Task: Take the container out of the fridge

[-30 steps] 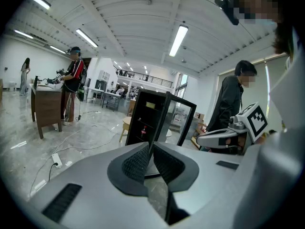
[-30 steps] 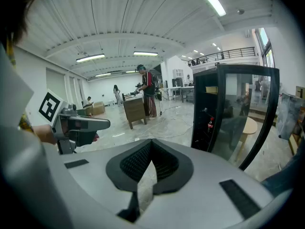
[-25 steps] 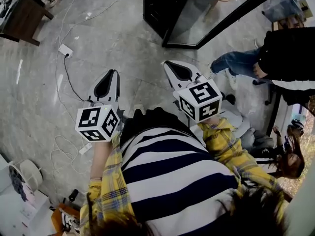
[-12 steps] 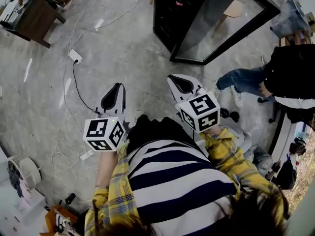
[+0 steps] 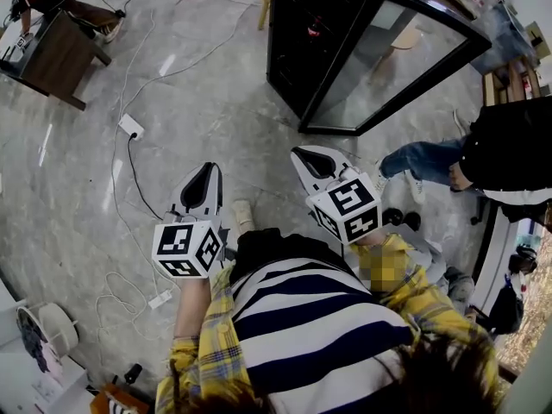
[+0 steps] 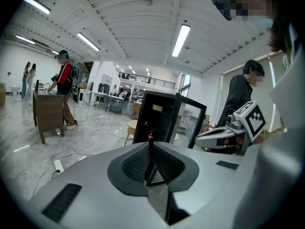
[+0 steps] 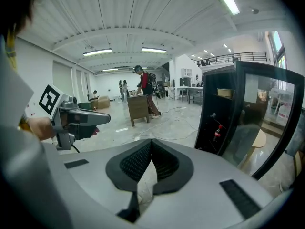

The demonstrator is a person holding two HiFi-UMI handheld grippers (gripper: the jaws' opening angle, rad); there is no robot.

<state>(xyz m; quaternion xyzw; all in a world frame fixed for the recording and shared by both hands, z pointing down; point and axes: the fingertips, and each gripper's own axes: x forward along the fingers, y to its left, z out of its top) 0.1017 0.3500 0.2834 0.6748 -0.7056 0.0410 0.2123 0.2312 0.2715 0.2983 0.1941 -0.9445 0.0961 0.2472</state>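
I hold the left gripper (image 5: 208, 172) and the right gripper (image 5: 306, 155) with jaws pressed together, both empty. The fridge (image 5: 293, 59) stands ahead, well apart, door open. The container (image 7: 224, 92) sits on its upper shelf.

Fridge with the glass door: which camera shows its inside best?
The right gripper view: the fridge looks largest there, door open, with a bottle visible inside. The left gripper view shows it smaller and farther off. The head view looks down on its top and glass door.
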